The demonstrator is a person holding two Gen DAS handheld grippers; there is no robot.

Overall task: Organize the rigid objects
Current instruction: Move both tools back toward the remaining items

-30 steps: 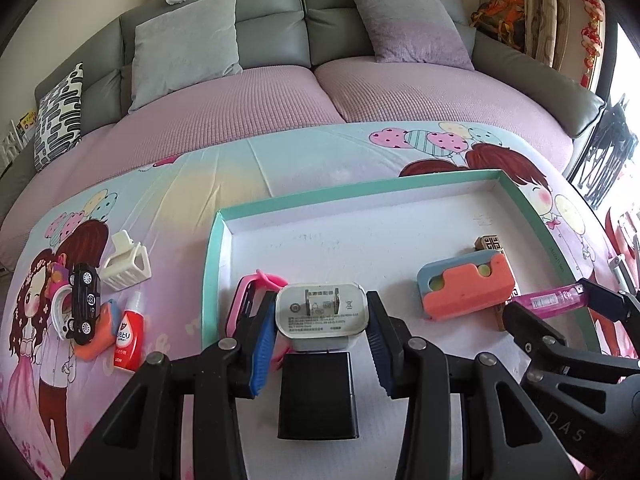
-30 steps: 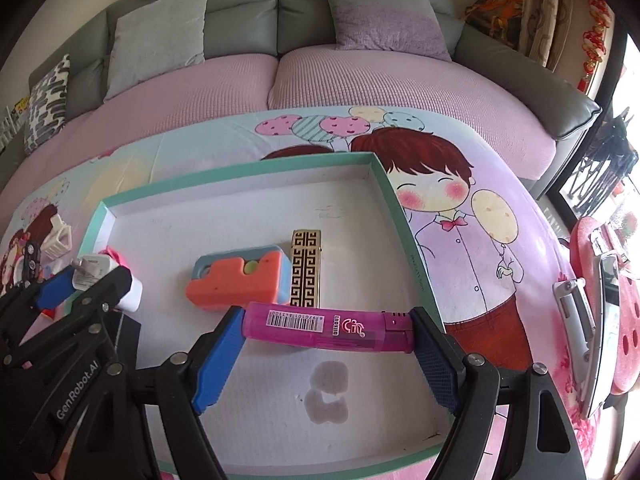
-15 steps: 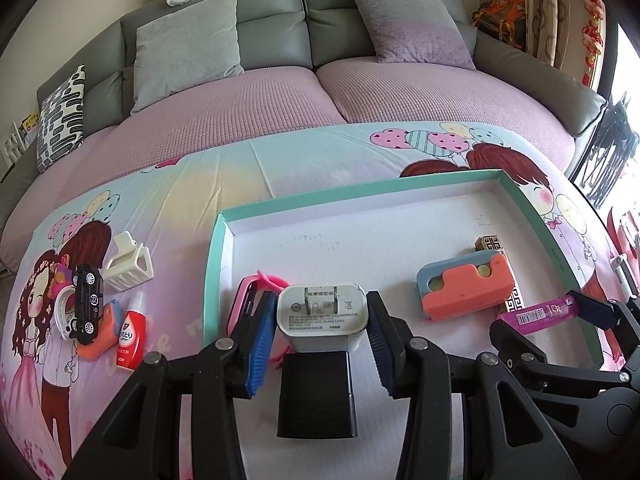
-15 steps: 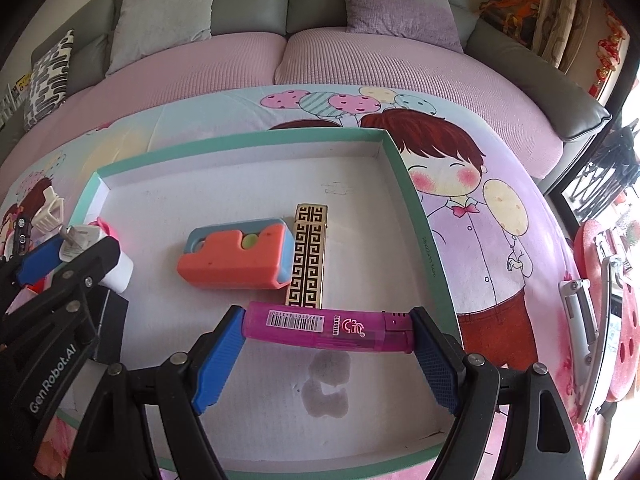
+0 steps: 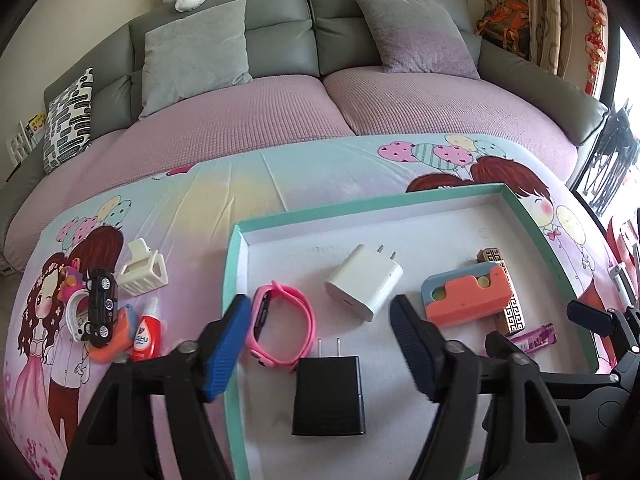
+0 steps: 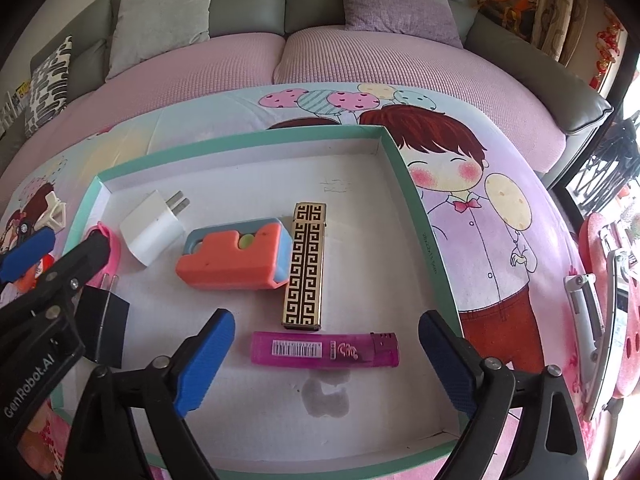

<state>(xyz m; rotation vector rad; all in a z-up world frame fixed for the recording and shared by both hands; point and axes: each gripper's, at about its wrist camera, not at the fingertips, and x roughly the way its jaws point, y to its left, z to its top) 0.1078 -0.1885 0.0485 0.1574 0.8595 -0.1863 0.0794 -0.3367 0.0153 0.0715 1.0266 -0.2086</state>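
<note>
A white tray with a teal rim (image 5: 234, 280) (image 6: 424, 220) lies on the cartoon-print sheet. In it lie a white charger (image 5: 364, 280) (image 6: 154, 232), a black charger (image 5: 329, 394) (image 6: 102, 324), a pink wristband (image 5: 280, 320), an orange-and-blue block (image 5: 466, 300) (image 6: 236, 254), a gold-and-black lighter (image 6: 305, 264) and a pink lighter (image 6: 324, 349) (image 5: 536, 336). My left gripper (image 5: 320, 348) is open and empty, just behind the white charger. My right gripper (image 6: 326, 364) is open and empty, astride the pink lighter lying on the tray floor.
Left of the tray lie a white hair claw (image 5: 142, 270), a black toy car (image 5: 100, 306), a red glue bottle (image 5: 147, 330) and an orange piece. A grey sofa with cushions (image 5: 192, 52) stands behind. A red stool with metal tools (image 6: 600, 300) stands at the right.
My left gripper opened and let the white charger go into the tray, then drew back. My right gripper opened and left the pink lighter on the tray floor below the gold lighter.
</note>
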